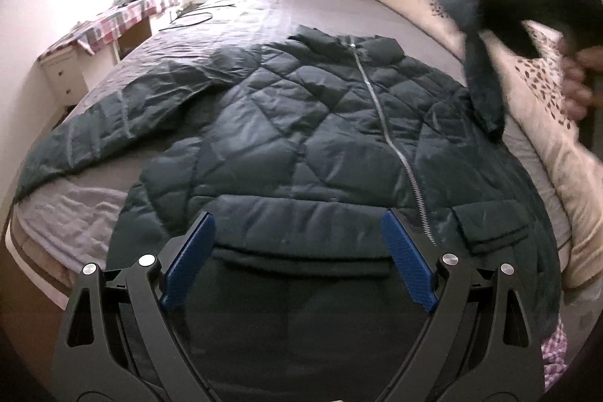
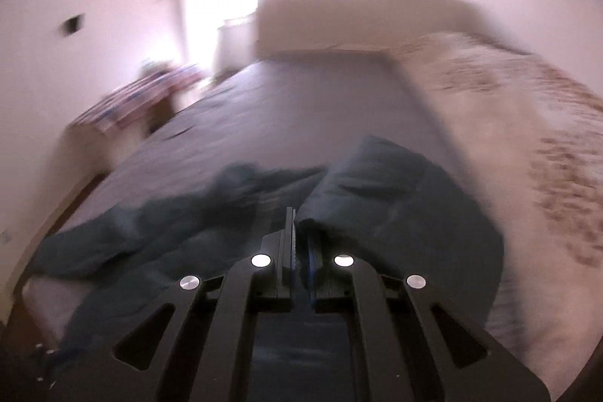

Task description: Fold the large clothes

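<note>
Fingers (image 1: 405, 260) of the left gripper (image 1: 297, 251) are being held spread wide above the hem of the quilted jacket (image 1: 301, 123), touching nothing. That jacket is lying zipped, front up, across the bed (image 1: 264, 10). Its sleeve (image 1: 482, 78) is being pinched by the right gripper (image 2: 296, 232), fingers pressed together.
</note>
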Available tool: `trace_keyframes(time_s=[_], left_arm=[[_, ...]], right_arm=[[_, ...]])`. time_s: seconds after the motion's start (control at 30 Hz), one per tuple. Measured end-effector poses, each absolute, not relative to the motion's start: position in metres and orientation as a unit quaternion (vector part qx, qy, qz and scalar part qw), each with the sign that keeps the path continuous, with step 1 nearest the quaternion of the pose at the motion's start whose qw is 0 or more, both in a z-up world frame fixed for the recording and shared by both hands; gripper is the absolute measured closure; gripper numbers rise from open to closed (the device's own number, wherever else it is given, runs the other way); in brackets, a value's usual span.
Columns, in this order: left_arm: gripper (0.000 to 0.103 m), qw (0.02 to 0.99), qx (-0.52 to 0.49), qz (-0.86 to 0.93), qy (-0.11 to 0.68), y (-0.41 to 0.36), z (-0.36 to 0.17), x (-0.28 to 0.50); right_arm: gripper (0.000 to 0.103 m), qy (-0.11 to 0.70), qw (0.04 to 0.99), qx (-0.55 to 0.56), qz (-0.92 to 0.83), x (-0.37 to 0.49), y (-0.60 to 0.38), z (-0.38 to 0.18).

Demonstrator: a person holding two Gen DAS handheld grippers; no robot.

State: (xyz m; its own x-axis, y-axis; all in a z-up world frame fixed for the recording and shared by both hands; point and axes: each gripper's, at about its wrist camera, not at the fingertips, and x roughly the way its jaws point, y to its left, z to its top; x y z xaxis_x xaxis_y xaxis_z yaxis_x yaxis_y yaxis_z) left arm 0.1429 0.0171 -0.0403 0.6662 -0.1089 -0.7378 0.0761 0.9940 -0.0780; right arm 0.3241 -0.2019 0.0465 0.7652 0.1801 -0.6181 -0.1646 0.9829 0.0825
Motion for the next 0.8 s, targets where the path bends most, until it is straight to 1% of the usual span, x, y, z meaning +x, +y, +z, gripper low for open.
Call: trace_keyframes(time_s=[0.07,0.1,0.13,0.17,0.2,0.23,0.3,0.37,0.4,0.43,0.47,0.57,0.67,0.8], left_arm=[[0.014,0.912,-0.026,-0.046,0.406,0.025,-0.041,0.143],[0.014,0.912,-0.030,-0.044,0.407,0.030,-0.041,0.143],[0.014,0.911,-0.034,-0.043,0.408,0.034,-0.042,0.144],[0.014,0.911,-0.038,-0.043,0.409,0.039,-0.042,0.144],[0.014,0.911,-0.040,-0.042,0.408,0.042,-0.042,0.144],[0.014,0.912,-0.040,-0.041,0.407,0.046,-0.042,0.145],[0.014,0.914,-0.038,-0.037,0.402,0.052,-0.041,0.148],[0.014,0.915,-0.038,-0.037,0.401,0.055,-0.041,0.152],[0.014,0.915,-0.041,-0.039,0.400,0.055,-0.039,0.156],[0.014,0.915,-0.043,-0.043,0.399,0.055,-0.037,0.159],[0.014,0.916,-0.044,-0.048,0.395,0.053,-0.033,0.163],[0.014,0.920,-0.037,-0.065,0.386,0.041,-0.024,0.175],[0.014,0.920,-0.022,-0.095,0.379,0.019,-0.012,0.190],[0.014,0.913,0.008,-0.152,0.379,-0.032,0.001,0.219]], right_arm=[[0.096,0.385,0.915,0.013,0.118,0.344,-0.171,0.016],[0.093,0.416,0.900,0.017,0.128,0.357,-0.163,0.000],[0.079,0.447,0.883,0.027,0.138,0.364,-0.158,-0.016],[0.068,0.486,0.858,0.054,0.155,0.368,-0.154,-0.035],[0.067,0.500,0.847,0.073,0.162,0.368,-0.155,-0.044],[0.065,0.505,0.844,0.084,0.161,0.366,-0.158,-0.049],[0.057,0.500,0.848,0.088,0.155,0.357,-0.164,-0.048],[0.043,0.482,0.857,0.099,0.153,0.341,-0.175,-0.039],[0.040,0.468,0.865,0.104,0.149,0.330,-0.184,-0.033],[0.036,0.459,0.870,0.108,0.145,0.326,-0.191,-0.028],[0.034,0.447,0.876,0.114,0.144,0.315,-0.201,-0.025],[0.033,0.431,0.880,0.134,0.145,0.289,-0.230,-0.023],[0.033,0.432,0.881,0.152,0.120,0.262,-0.256,-0.038],[0.033,0.437,0.883,0.157,0.061,0.218,-0.281,-0.068]])
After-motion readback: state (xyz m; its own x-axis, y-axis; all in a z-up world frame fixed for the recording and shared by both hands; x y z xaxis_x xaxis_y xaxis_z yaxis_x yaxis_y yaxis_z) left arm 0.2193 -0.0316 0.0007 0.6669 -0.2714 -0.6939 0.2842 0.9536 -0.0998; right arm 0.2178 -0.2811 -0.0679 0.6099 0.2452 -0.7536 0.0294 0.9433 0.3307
